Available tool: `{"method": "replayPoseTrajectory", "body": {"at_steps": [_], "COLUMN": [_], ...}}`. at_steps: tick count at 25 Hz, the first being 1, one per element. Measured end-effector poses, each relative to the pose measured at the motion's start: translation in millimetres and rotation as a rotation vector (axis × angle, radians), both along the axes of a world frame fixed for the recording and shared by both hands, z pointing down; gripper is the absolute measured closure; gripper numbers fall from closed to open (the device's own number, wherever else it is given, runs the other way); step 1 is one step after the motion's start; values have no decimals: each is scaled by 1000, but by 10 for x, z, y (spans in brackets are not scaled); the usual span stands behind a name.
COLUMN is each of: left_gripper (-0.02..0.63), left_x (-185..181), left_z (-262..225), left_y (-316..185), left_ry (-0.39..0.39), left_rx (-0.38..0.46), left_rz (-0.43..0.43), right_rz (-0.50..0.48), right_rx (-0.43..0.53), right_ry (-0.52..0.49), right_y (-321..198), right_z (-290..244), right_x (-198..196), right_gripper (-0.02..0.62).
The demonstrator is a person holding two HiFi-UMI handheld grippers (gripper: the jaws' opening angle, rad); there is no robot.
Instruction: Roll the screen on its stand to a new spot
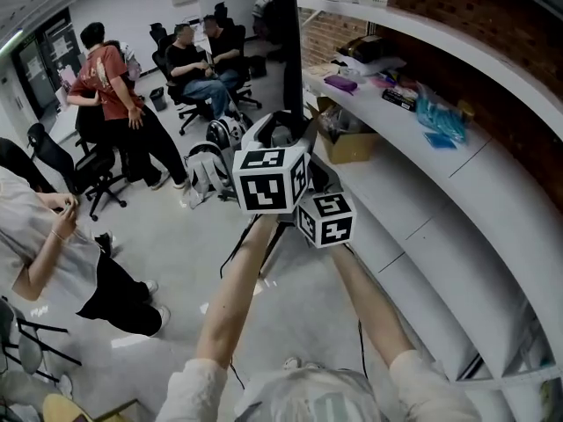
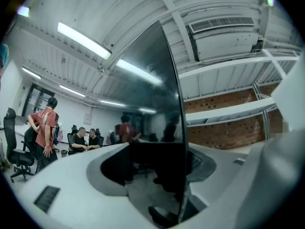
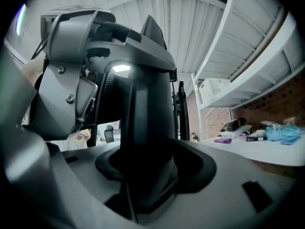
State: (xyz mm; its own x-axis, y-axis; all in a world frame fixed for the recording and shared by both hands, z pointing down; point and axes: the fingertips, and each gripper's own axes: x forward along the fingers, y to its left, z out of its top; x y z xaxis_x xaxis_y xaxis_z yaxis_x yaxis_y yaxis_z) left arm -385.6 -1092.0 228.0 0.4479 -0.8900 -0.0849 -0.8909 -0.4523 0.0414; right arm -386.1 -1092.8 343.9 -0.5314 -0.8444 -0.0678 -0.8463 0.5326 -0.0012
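Two grippers meet at the screen (image 2: 147, 118), which stands upright with its long axis vertical and its thin edge turned toward the person. The left gripper (image 2: 174, 194) is released, jaws wide with that edge between them. The right gripper (image 3: 143, 175) is clenched on a dark post (image 3: 143, 128) close by the screen. Right of the screen a white shelf (image 1: 413, 200) runs near, bearing an open cardboard box (image 1: 347, 146) whose contents are unclear. Left of the screen, bare floor (image 1: 176, 262) lies open up to a backpack (image 1: 207, 167).
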Motion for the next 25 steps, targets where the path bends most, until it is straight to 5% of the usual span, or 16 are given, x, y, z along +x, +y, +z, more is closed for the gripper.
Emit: {"method": "replayPoseTrajectory", "body": {"at_steps": [12,25], "left_gripper": [314,314], "left_x": [25,321], "left_z": [51,-27], "left_y": [59,560], "left_ry": [-48,-13], "left_rx": [-11,1], "left_rz": [-11,27], "right_rz": [47,59], "right_rx": [-14,11], "right_ry": [-20,-40], "right_y": [65,568], "right_z": [79,-40], "right_x": [61,359], "right_gripper": [370,371]}}
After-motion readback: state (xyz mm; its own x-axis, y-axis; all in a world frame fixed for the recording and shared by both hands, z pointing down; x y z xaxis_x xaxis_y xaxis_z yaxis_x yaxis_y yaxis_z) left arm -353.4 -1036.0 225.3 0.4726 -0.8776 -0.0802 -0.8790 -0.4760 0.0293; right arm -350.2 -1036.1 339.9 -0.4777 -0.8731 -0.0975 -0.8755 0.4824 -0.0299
